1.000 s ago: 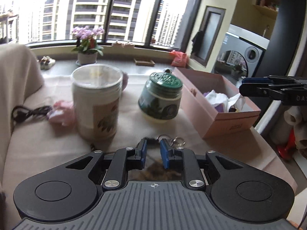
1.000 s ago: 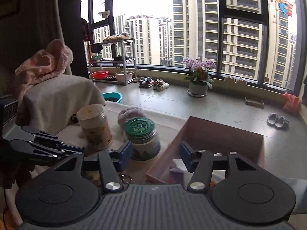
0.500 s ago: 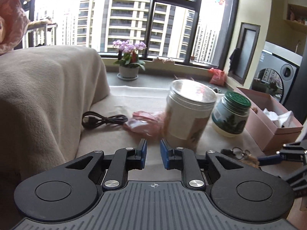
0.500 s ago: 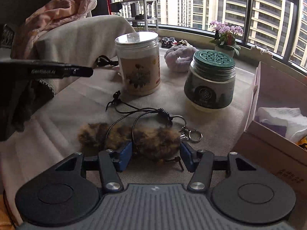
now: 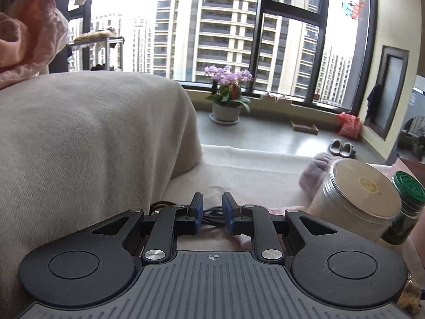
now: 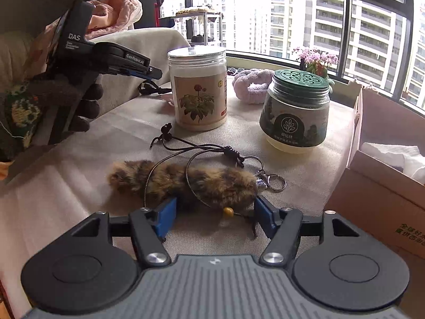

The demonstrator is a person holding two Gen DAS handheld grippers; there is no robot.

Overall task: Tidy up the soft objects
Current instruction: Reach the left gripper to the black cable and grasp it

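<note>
The right gripper (image 6: 214, 214) stands spread wide, its blue pads bracketing the near side of the furry tail keychain (image 6: 183, 183), which lies flat on the cloth-covered table (image 6: 66, 186) with nothing clamped. At two o'clock of the tail the pink cardboard box (image 6: 382, 194) presents its open edge close by; at twelve stand the white jar (image 6: 198, 87) and green-lidded jar (image 6: 296, 107), with bare cloth between them and the tail (its cord loops into that gap). The left gripper (image 5: 212, 214), held aloft at ten o'clock, has its pads nearly together, gripping nothing, above a black cable (image 5: 212, 210).
</note>
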